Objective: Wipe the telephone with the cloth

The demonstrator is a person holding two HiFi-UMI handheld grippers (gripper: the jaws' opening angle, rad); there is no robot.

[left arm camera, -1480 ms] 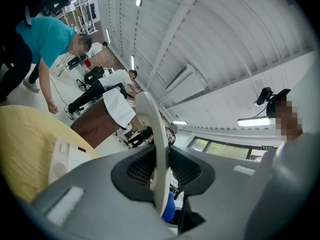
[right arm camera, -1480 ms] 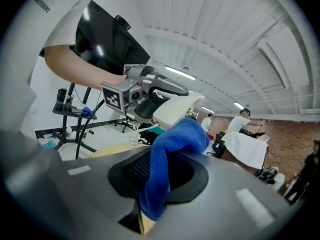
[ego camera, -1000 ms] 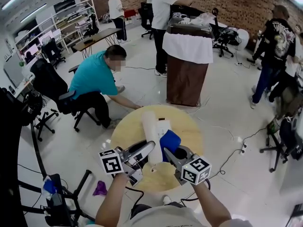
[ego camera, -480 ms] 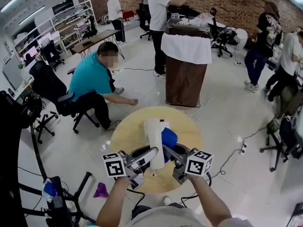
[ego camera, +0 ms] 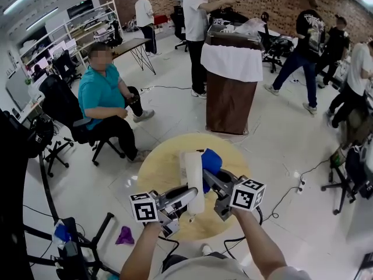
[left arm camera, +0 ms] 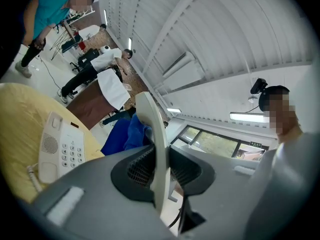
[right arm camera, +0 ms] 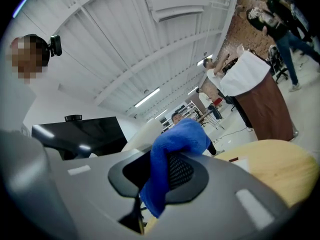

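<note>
Telephone handset (ego camera: 194, 182): lifted off its base and standing lengthwise at lower centre of the head view, above the round table (ego camera: 156, 169).
Telephone base (left arm camera: 61, 147): lying flat on the table at lower left of the left gripper view, keypad up.
Left gripper (ego camera: 187, 196): jaws narrowed onto the handset's lower end, probably to steady it so that every side can be reached.
Cloth (ego camera: 211, 161): blue and bunched, touching the handset's right side near its upper end.
Right gripper (ego camera: 214, 178): jaws clamped on the cloth, offering a wad as a wiping pad.
Change: the cloth sits further up the handset than a second ago; the seated person in teal (ego camera: 104, 92), upper left, has straightened from bending toward the floor.
</note>
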